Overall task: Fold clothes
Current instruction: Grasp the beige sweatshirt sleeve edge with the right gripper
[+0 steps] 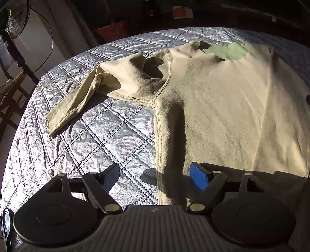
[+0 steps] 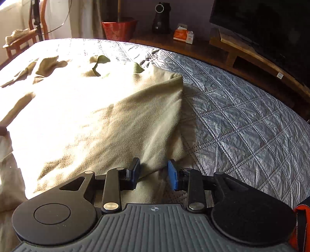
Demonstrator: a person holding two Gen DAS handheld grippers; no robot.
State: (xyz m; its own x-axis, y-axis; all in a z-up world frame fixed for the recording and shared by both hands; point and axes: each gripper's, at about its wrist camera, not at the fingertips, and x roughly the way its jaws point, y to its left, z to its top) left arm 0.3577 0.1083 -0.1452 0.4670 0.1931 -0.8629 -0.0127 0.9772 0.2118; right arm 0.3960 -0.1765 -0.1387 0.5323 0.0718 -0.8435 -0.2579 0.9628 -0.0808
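Home bedroom: quilted grey bedspread [image 2: 242, 120], dark TV [image 2: 271, 33] on wooden stand [image 2: 251, 58], pedestal fan [image 1: 17, 19], wooden chair [image 2: 21, 40].

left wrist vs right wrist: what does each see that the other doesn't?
Left wrist only: the sweater's outstretched sleeve, its green neckline lining, a standing fan, and the open left tool straddling the sweater's side seam.

Right wrist only: the dark screen, the wooden shelf under it, a black device, and the open right tool over the sweater's right edge.

Both: the beige sweater, the quilted bedspread, the red pot.
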